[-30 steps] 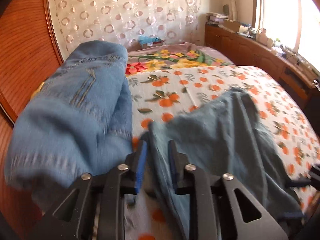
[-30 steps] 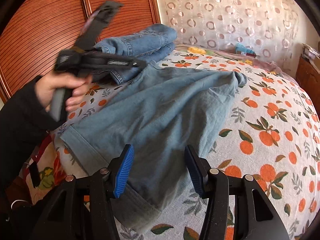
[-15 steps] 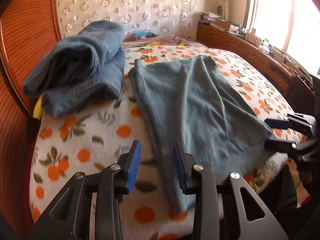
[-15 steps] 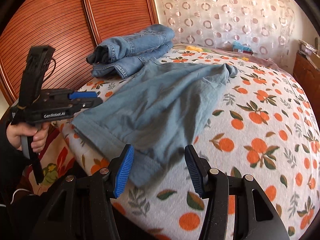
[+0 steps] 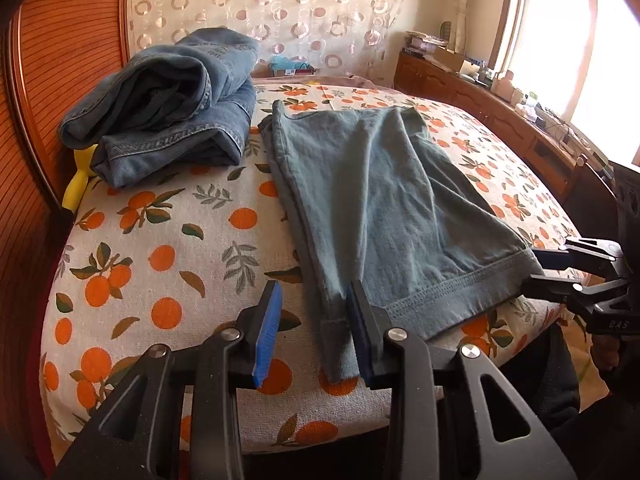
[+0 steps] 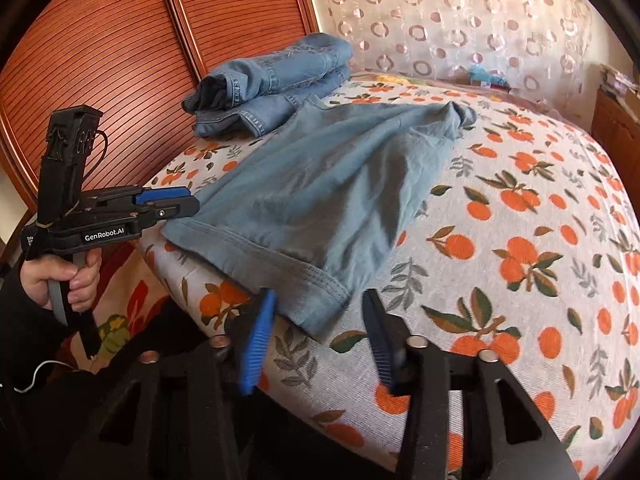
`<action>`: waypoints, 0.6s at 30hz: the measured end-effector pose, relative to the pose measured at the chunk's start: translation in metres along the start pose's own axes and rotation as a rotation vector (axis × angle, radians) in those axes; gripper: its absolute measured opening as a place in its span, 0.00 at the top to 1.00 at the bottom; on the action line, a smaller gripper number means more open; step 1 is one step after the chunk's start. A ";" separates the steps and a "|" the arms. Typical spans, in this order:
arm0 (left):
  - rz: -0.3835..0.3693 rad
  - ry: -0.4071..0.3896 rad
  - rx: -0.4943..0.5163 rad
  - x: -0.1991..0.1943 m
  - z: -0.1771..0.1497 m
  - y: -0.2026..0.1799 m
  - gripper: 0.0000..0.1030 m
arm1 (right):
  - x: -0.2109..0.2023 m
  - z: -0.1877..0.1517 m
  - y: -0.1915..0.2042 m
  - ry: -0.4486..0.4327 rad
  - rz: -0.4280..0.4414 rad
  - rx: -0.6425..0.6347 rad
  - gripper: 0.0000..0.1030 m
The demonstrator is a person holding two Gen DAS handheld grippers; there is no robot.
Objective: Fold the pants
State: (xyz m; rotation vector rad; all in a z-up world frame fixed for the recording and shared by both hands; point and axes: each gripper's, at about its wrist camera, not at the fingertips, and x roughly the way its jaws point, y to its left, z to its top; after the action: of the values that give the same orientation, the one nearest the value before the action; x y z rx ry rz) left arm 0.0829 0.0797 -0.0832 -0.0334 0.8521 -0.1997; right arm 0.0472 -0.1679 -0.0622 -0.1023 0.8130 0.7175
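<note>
Two garments on one bed point(image 5: 168, 248): grey-blue pants point(image 5: 384, 208) flat near the edge, folded denim jeans point(image 5: 168, 112) behind.
Soft, wrinkled pants with a stitched hem lie on an orange-print sheet, just beside the bulky jeans stack; a yellow item point(image 5: 78, 184) is wedged by the ribbed wooden headboard point(image 6: 100, 80). Left gripper point(image 5: 316, 320) narrowly parted, one hem corner between its blue pads, not pinched. Right gripper point(image 6: 316, 328) jaws have just been closing, the other hem corner between them, still apart from cloth. One hand point(image 6: 60, 280) holds the left tool's handle.
</note>
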 end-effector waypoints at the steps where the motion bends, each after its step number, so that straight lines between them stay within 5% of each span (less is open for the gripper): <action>1: -0.001 0.002 0.001 -0.001 -0.001 0.000 0.66 | 0.002 0.001 0.000 0.002 -0.001 0.002 0.73; 2: -0.006 0.003 0.002 0.000 -0.002 0.000 0.65 | 0.002 0.002 0.000 -0.004 -0.005 0.005 0.84; 5: -0.021 0.009 -0.001 0.001 -0.005 0.001 0.63 | -0.006 0.001 -0.001 -0.025 0.009 0.012 0.89; 18: -0.034 0.002 -0.015 -0.013 -0.010 -0.002 0.63 | -0.005 -0.004 -0.004 -0.001 -0.018 0.046 0.80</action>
State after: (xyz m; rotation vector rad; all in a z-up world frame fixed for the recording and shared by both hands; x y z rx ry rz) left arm 0.0673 0.0808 -0.0800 -0.0617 0.8556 -0.2257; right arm 0.0444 -0.1748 -0.0625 -0.0681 0.8265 0.6818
